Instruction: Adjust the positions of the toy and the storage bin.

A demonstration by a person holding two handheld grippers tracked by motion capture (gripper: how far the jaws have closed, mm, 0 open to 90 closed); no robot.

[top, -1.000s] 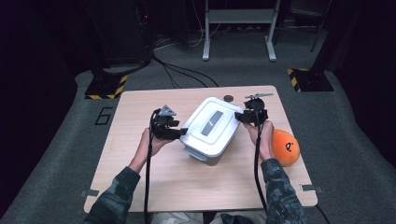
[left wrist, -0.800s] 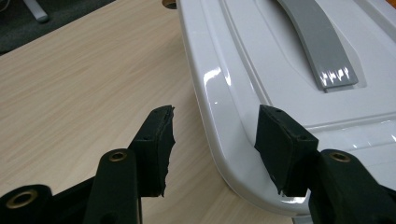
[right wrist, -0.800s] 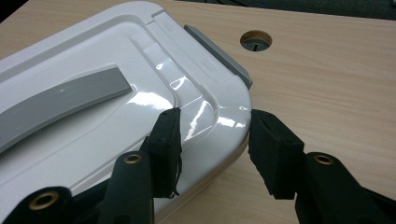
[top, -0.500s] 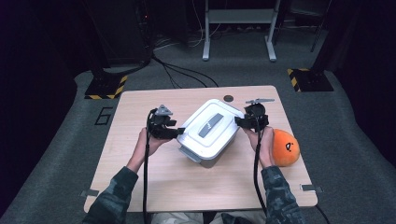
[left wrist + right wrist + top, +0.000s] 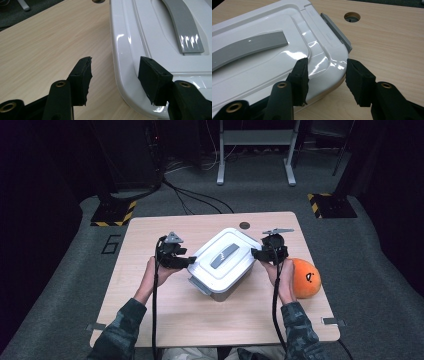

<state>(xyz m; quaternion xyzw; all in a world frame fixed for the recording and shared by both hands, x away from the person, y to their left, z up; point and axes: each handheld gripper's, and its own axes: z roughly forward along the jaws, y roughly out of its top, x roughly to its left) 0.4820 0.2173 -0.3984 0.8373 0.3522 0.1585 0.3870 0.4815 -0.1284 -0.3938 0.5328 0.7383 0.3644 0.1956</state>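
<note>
A white lidded box with a grey handle lies slantwise in the middle of the table. My left gripper is at its left edge. In the left gripper view, that gripper is open astride the lid's rim, one pad over bare table and the other above the lid. My right gripper is at the box's right corner. In the right gripper view, it stands open around that corner, one pad over the lid top and the other just beside the edge.
An orange ball with a black mark lies on the table just right of my right hand. The wooden table has a cable hole at the back. A grey latch sits on the box's far end.
My right gripper has slid slightly toward me at the box's right corner, and the box has shifted a little to the left. The left gripper has kept its place.
</note>
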